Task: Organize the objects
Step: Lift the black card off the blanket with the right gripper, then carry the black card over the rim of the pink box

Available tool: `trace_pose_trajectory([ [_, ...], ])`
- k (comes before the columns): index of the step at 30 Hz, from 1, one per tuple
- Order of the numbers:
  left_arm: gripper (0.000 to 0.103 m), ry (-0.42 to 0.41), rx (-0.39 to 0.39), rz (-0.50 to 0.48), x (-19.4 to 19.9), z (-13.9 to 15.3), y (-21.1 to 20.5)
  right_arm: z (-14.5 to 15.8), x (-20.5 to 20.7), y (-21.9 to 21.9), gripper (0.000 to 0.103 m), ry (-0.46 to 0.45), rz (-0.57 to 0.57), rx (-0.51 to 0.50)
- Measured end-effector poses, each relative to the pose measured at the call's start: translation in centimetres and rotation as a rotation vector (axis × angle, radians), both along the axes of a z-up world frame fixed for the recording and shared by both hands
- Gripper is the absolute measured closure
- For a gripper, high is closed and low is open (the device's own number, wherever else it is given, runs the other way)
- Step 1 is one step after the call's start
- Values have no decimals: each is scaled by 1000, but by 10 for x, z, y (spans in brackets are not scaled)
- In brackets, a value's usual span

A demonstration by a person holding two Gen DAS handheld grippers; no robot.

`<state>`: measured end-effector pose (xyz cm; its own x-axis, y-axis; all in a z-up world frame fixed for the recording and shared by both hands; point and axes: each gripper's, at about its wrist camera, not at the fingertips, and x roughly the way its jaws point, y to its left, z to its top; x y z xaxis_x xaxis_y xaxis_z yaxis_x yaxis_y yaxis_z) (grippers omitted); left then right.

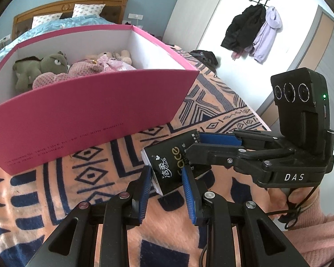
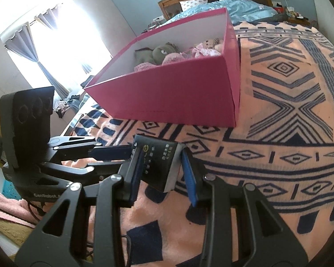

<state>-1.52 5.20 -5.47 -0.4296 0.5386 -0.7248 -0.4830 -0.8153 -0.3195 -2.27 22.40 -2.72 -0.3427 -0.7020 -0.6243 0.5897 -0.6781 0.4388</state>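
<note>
Both grippers, left (image 1: pixel 167 173) and right (image 2: pixel 160 162) (blue pads), clamping tissue pack (image 1: pixel 169 166)

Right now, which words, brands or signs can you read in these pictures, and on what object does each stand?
"DAS": white letters on the right gripper body.
"CenRobot": on the left gripper body, end cut off.
"Face" and "洁柔": on the black tissue pack.
Small print on the pack: too small.
Dark lines on the pink box: too blurred.
</note>
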Motion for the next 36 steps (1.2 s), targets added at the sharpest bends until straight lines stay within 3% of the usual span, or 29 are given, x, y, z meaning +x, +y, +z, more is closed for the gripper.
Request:
trace_pose_trajectory([
  [36, 76, 64, 5, 6, -5, 23, -2, 27, -7, 0, 65, 71, -5, -20],
])
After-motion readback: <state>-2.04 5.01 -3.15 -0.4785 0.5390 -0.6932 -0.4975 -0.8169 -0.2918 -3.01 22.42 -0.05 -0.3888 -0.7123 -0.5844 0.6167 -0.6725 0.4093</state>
